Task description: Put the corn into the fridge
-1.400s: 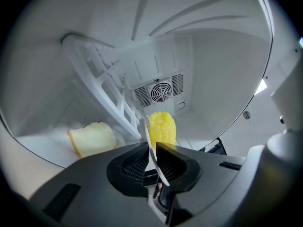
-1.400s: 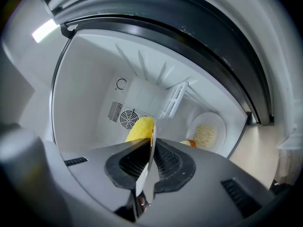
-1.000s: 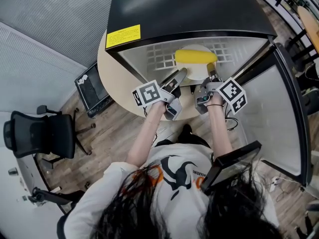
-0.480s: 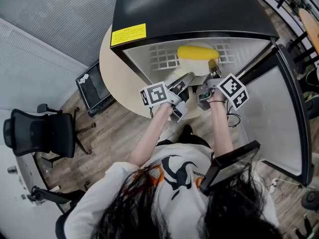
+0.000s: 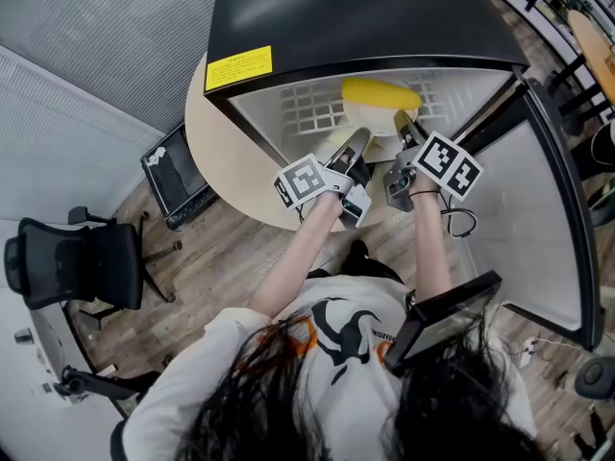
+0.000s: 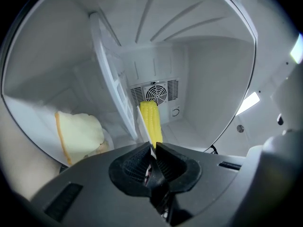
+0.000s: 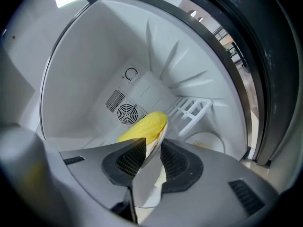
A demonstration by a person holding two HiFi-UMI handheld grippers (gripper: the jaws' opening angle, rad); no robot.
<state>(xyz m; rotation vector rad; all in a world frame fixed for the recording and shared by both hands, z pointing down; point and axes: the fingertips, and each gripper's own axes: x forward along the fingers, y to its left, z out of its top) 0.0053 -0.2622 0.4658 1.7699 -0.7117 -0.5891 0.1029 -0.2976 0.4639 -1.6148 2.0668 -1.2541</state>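
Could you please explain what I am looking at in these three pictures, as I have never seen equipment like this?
There is no robot here: a person holds a two-jaw gripper in each hand. The head view comes from a camera on the person's head, looking down at both arms and the open fridge. The other two views come from cameras riding on the left gripper and the right gripper, each looking along its own jaws into the fridge. Both grippers are shut on the rim of a white plate that carries a yellow corn. Inside the fridge you can see a white rack, a fan vent and some pale food.
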